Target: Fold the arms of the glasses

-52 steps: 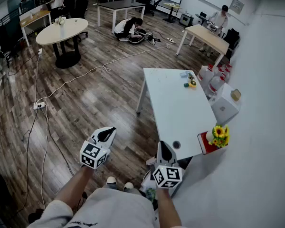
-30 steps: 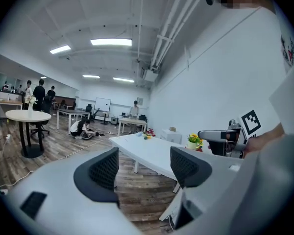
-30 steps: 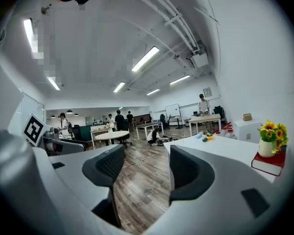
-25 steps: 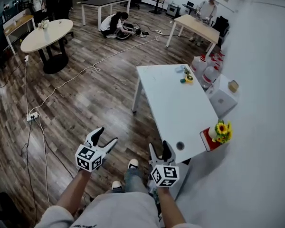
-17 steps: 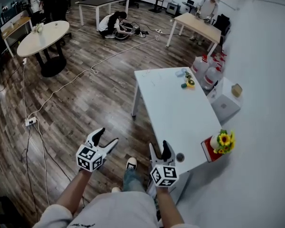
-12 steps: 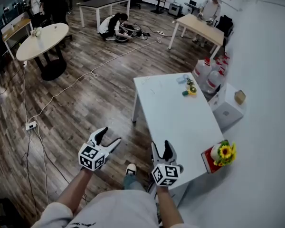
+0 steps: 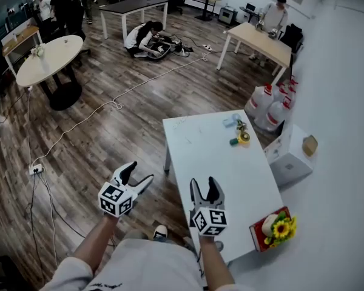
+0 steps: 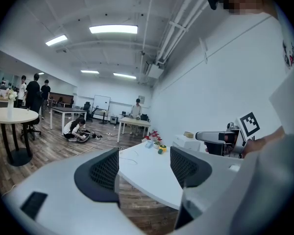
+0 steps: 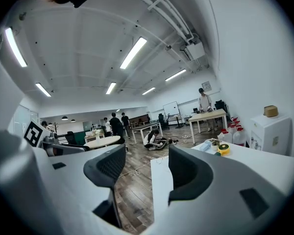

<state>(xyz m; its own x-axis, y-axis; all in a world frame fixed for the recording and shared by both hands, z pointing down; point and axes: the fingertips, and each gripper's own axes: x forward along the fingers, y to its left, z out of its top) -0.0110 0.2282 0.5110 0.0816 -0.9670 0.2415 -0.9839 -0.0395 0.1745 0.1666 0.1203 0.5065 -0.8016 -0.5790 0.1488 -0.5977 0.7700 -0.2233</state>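
A white table [image 7: 218,174] stands ahead and to the right. At its far end lies a small cluster: a pale blue item [image 7: 230,121], a yellow tape roll [image 7: 244,138] and a small green thing [image 7: 233,142]. From this distance I cannot pick out glasses among them. My left gripper [image 7: 139,172] hangs open over the wooden floor, left of the table. My right gripper [image 7: 203,183] is open and empty above the table's near end. The tape roll [image 9: 224,149] also shows in the right gripper view, far beyond the jaws.
A red box with sunflowers [image 7: 273,229] sits on the table's near right corner. Water jugs [image 7: 273,108] and a white cabinet [image 7: 291,153] stand along the right wall. Cables [image 7: 109,108] cross the floor; a round table [image 7: 45,59] and a crouching person [image 7: 145,38] are farther off.
The view has advanced toward the white table, so it now lies under my right gripper instead of ahead of it. Both grippers stay open and empty.
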